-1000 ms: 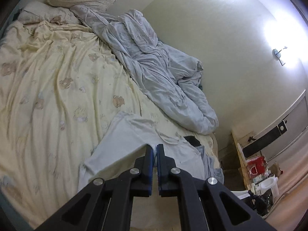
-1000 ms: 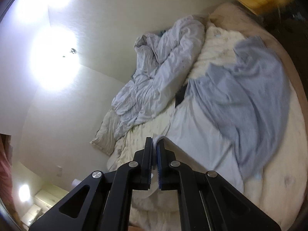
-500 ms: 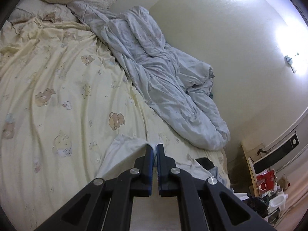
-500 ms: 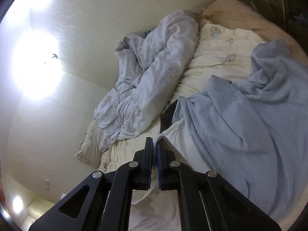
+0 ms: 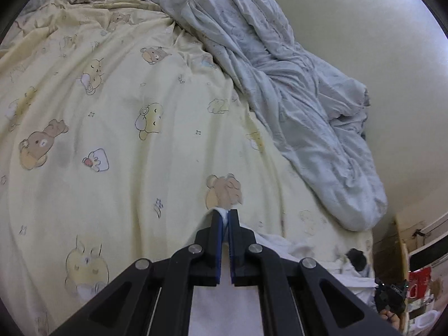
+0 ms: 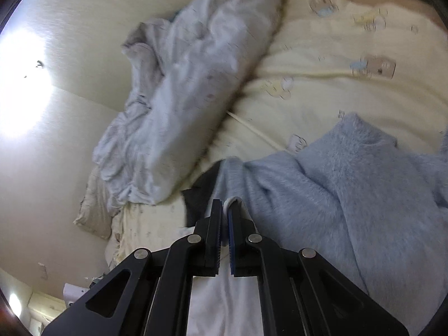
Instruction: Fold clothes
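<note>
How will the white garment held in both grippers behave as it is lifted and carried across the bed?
The white garment is probably floppy: it sags below the left gripper and the right gripper. It looks thin, so likely light. It may drag on the fuzzy blue sweater.

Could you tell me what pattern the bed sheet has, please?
The bed sheet is pale yellow, printed with cartoon bears and other small animals; the left wrist view shows it best.
</note>
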A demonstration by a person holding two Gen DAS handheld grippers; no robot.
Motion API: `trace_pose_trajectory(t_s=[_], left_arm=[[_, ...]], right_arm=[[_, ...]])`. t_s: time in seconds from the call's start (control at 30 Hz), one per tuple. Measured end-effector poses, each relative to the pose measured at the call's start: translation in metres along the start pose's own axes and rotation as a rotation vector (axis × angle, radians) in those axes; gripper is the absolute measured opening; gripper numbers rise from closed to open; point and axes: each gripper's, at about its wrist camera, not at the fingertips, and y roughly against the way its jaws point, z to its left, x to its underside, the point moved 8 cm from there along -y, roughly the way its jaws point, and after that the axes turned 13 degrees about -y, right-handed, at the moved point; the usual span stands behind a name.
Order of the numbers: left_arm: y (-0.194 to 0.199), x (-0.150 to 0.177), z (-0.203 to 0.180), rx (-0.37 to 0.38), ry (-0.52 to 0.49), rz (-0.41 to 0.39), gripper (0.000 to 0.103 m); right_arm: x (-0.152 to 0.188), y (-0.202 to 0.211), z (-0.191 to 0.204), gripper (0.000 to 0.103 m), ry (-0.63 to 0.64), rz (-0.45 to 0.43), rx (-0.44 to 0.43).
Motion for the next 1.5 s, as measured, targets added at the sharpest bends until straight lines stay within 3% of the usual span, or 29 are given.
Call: trace_pose_trajectory(t_s=[0.13,0.2,0.23,0.27,0.33,0.43,0.47,0.5,0.53,0.6,0.7,0.77,0.83,0.9,0.97,1.03,1.1,1.2,1.3,1.5], left_arm=[[-0.01,-0.007,0.009,0.012,0.062,0.011,0.003],[-0.015,-0.011,0.013,0.018,0.093,0.016,0.015],[-0.017,-0.013,0.015,0.021,0.109,0.019,0.037],[-0.02,-0.015,0.018,0.024,0.124,0.021,0.046],[-0.012,-0.021,0.022,0.047,0.14,-0.016,0.048],[-0.003,-0.017,0.023,0.001,0.064,-0.005,0.048],[-0.001,-0.012,0.016,-0.011,0.002,0.017,0.048],[0.001,-0.006,0.008,-0.026,-0.069,0.036,0.048],[0.002,0.001,-0.001,-0.028,-0.132,0.056,0.048],[0.003,0.015,-0.021,-0.015,-0.248,0.096,0.048],[0.0,0.053,-0.064,0.061,-0.445,0.187,0.048],[-0.005,0.086,-0.094,0.145,-0.55,0.261,0.048],[-0.011,0.113,-0.119,0.226,-0.586,0.318,0.048],[-0.02,0.13,-0.134,0.275,-0.573,0.346,0.048],[-0.031,0.139,-0.14,0.319,-0.489,0.355,0.048],[-0.042,0.14,-0.14,0.374,-0.377,0.363,0.048],[-0.052,0.137,-0.142,0.407,-0.308,0.354,0.048],[-0.066,0.13,-0.143,0.433,-0.231,0.335,0.048],[-0.08,0.119,-0.138,0.408,-0.192,0.311,0.048],[-0.086,0.064,-0.132,0.361,-0.165,0.174,0.048]], right_arm=[[-0.01,-0.01,-0.014,0.007,-0.115,0.051,0.005],[-0.017,-0.013,-0.014,0.008,-0.164,0.074,-0.003],[-0.021,-0.014,-0.013,0.008,-0.177,0.082,-0.002],[-0.024,-0.016,-0.011,0.009,-0.184,0.097,0.004],[-0.027,-0.018,-0.008,0.009,-0.181,0.118,0.025],[-0.026,-0.014,0.005,0.009,-0.086,0.124,0.083],[-0.025,-0.012,0.007,0.02,-0.05,0.13,0.121],[-0.024,-0.009,0.009,0.037,-0.014,0.137,0.159],[-0.025,-0.006,0.011,0.044,0.012,0.138,0.189],[-0.031,0.01,0.011,0.093,0.012,0.105,0.203],[-0.036,0.044,0.024,0.093,0.039,-0.01,0.161],[-0.005,0.044,0.047,0.092,0.138,0.045,0.1],[0.056,0.025,0.066,0.09,0.233,0.175,0.039],[0.111,0.001,0.07,0.085,0.223,0.27,-0.024],[0.153,-0.027,0.059,0.085,0.092,0.347,-0.101],[0.181,-0.054,0.048,0.086,-0.02,0.399,-0.149],[0.2,-0.078,0.039,0.086,-0.056,0.426,-0.136],[0.205,-0.1,0.033,0.086,-0.081,0.403,-0.104],[0.195,-0.115,0.035,0.085,-0.096,0.371,-0.077],[0.155,-0.13,0.071,0.085,-0.045,0.316,-0.055]])
